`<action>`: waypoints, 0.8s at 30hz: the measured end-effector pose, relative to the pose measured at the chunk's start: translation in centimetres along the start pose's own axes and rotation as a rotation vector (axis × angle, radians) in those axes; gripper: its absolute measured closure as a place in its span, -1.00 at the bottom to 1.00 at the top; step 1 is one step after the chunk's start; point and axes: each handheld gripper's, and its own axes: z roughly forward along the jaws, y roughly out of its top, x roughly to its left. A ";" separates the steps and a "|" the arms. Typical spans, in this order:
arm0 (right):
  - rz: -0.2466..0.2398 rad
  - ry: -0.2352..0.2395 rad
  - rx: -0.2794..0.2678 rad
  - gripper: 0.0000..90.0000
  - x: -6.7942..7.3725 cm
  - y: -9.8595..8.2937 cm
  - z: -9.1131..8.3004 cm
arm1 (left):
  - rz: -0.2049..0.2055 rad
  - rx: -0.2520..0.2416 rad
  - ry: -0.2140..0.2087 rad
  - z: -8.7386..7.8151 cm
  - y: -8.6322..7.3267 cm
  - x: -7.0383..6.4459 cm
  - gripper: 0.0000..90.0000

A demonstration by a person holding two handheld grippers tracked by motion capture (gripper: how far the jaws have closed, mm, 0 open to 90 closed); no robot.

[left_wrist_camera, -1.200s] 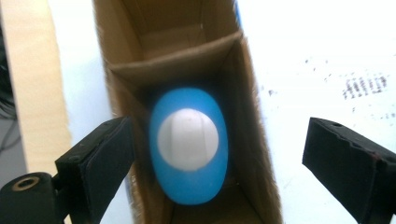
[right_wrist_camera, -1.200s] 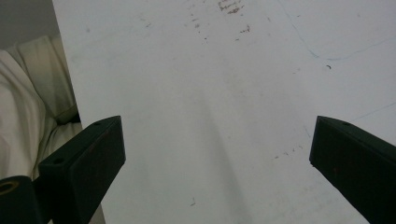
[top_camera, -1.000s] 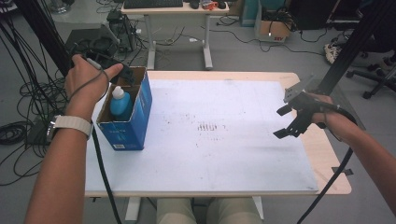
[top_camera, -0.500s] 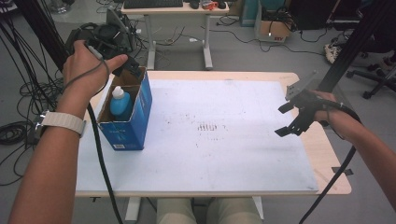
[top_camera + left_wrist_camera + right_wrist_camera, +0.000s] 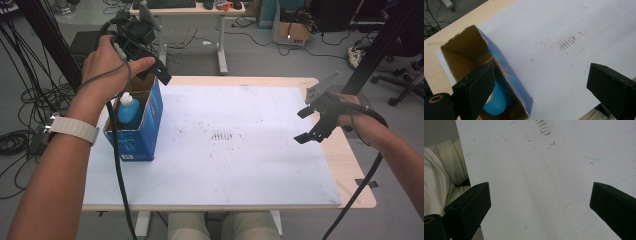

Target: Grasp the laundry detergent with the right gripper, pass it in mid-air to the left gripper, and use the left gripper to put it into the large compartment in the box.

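Observation:
An open-topped blue carton [image 5: 142, 131] stands at the left edge of the white sheet [image 5: 235, 155] that covers the table. Inside it stands a blue bottle [image 5: 129, 111] with a white cap. My left gripper [image 5: 150, 67] is held high over the carton's far end, open and holding nothing. In the left gripper view the carton [image 5: 509, 77] and the bottle [image 5: 497, 101] lie below the left jaw, and the left gripper [image 5: 541, 92] is spread wide. My right gripper [image 5: 310, 124] hovers open above the sheet's right edge. The right gripper [image 5: 539, 207] looks down on bare sheet.
The wooden tabletop [image 5: 352, 170] shows past the sheet on the right. Cables [image 5: 20, 100] and black poles crowd the floor at left. A second desk [image 5: 200, 7], a cardboard box [image 5: 292, 31] and a chair base [image 5: 400, 85] stand beyond the table.
My left hand has risen from the carton's top and moved toward the far side, lifting the open gripper clear. The right gripper has barely shifted.

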 end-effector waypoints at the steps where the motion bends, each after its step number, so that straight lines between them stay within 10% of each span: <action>1: -0.011 0.000 -0.004 -0.92 -0.1 0.1 0.0 | 0.021 -0.003 -0.013 0.0 0.3 -0.4 -0.81; 24: -0.029 0.011 -0.014 -0.92 -0.1 -0.1 0.3 | 0.199 0.039 -0.118 2.6 1.8 -5.0 -0.81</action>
